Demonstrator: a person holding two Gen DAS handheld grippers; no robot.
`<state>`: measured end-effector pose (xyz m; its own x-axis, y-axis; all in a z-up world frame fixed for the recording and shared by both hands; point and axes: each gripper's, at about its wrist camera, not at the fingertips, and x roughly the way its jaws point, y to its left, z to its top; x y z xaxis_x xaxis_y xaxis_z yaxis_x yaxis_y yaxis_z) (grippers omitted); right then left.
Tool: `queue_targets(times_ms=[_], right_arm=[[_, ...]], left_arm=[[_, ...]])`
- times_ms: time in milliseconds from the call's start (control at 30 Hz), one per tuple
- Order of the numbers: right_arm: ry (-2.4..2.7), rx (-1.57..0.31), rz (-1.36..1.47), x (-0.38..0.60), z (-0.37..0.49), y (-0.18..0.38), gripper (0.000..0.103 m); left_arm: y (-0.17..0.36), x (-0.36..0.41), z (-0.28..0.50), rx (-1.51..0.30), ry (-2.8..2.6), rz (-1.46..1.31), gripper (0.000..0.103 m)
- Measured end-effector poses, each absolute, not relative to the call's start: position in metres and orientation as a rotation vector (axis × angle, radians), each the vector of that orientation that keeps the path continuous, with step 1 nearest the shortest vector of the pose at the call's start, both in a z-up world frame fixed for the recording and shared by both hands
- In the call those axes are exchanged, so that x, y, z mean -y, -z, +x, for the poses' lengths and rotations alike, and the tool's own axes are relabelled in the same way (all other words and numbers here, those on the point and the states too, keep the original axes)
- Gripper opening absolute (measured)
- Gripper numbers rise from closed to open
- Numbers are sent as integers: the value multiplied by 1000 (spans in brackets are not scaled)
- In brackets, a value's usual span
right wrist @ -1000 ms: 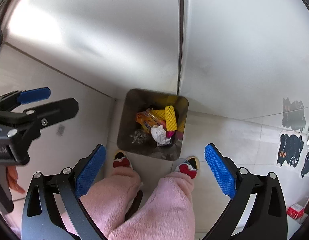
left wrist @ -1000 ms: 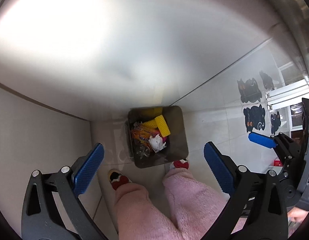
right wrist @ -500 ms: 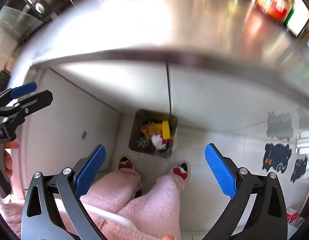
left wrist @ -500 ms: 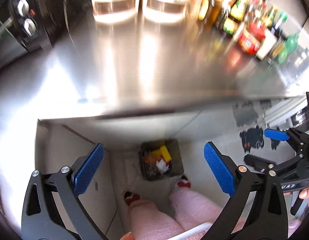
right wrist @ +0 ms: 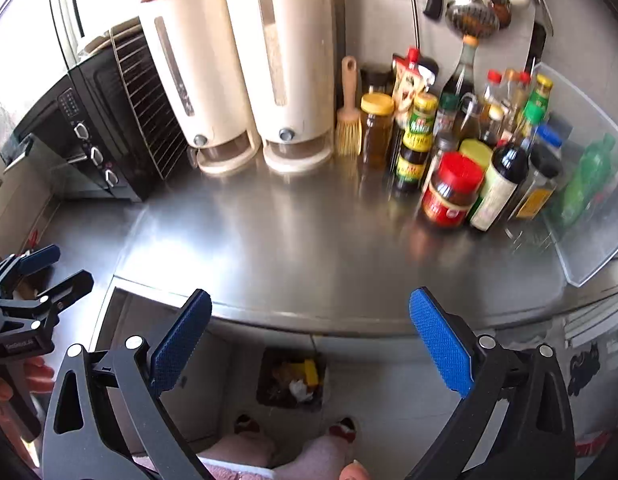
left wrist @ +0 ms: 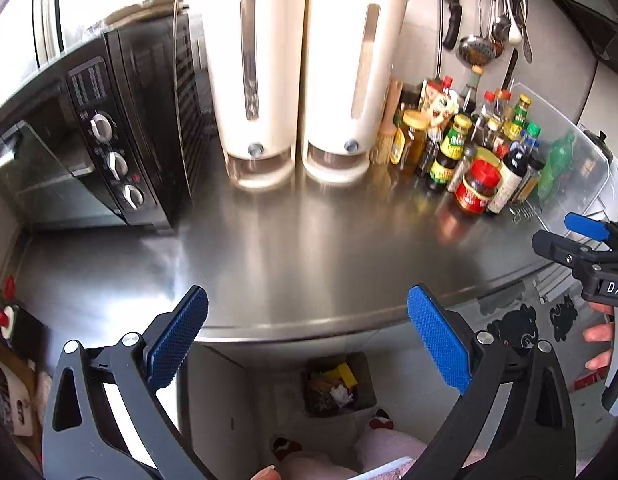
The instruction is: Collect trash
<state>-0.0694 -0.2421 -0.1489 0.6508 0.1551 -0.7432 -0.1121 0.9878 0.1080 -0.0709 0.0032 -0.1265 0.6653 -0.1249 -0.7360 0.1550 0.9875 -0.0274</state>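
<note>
Trash fills the bin [left wrist: 339, 384] on the floor, below and between your left claw [left wrist: 307, 338] pads, just ahead of your slippers. You hold the left claw spread wide with nothing between its pads; your right claw [right wrist: 309, 338] is likewise wide apart and bare, the bin [right wrist: 291, 380] beneath it. Beyond both claws stretches the steel counter [left wrist: 309, 248], with two cream dispensers [right wrist: 245, 68] ahead and sauce bottles [right wrist: 469, 148] ahead right.

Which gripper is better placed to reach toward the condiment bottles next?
Right, probably: the right gripper is nearer the condiment bottles, fingers open; the left gripper hangs nearer the oven.
</note>
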Motion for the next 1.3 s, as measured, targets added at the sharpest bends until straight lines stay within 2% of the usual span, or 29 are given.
queue_targets(times_ms=[233,567,1300], right_arm=[[-147,-756,39,243,-64,98,100],[-121,-663,29,241,-63,59,100],[-110,-607,44,248,-60,41,100]], left_arm=[[82,-9,-67,-738,133,4,95],[54,-18,-67,-672,107,-11,95],[38,-14,-65,-613,96,-20,95]])
